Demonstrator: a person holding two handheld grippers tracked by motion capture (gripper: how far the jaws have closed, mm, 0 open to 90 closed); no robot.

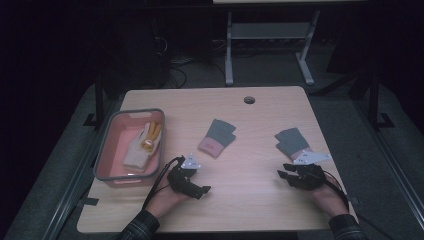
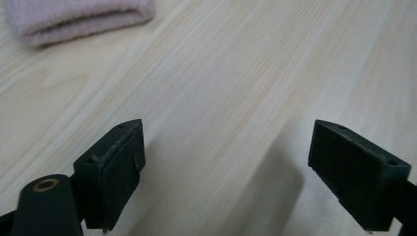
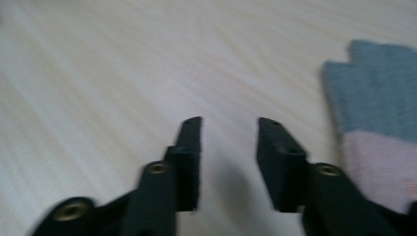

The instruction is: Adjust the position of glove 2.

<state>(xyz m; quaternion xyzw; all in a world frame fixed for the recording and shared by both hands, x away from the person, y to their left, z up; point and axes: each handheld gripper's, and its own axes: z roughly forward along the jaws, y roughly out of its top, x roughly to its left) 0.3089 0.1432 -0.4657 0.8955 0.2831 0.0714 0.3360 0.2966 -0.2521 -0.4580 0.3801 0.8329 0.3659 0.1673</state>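
Two grey gloves with pink cuffs lie on the wooden table (image 1: 250,200): one glove (image 1: 218,137) near the middle, the other glove (image 1: 292,142) toward the right. My left gripper (image 1: 202,190) rests low over bare wood, below the middle glove. Its jaws stand wide open (image 2: 226,162) with nothing between them, and a pink cuff (image 2: 74,17) lies ahead at upper left. My right gripper (image 1: 283,170) sits just below the right glove. Its jaws (image 3: 228,132) stand a narrow gap apart over bare table. That grey and pink glove (image 3: 378,118) lies to their right, untouched.
A pink bin with a grey rim (image 1: 107,150) stands at the table's left, holding a white and yellow glove (image 1: 142,147). A round cable hole (image 1: 249,100) sits near the far edge. Beyond the table are dark floor, cables and a white desk frame (image 1: 270,45).
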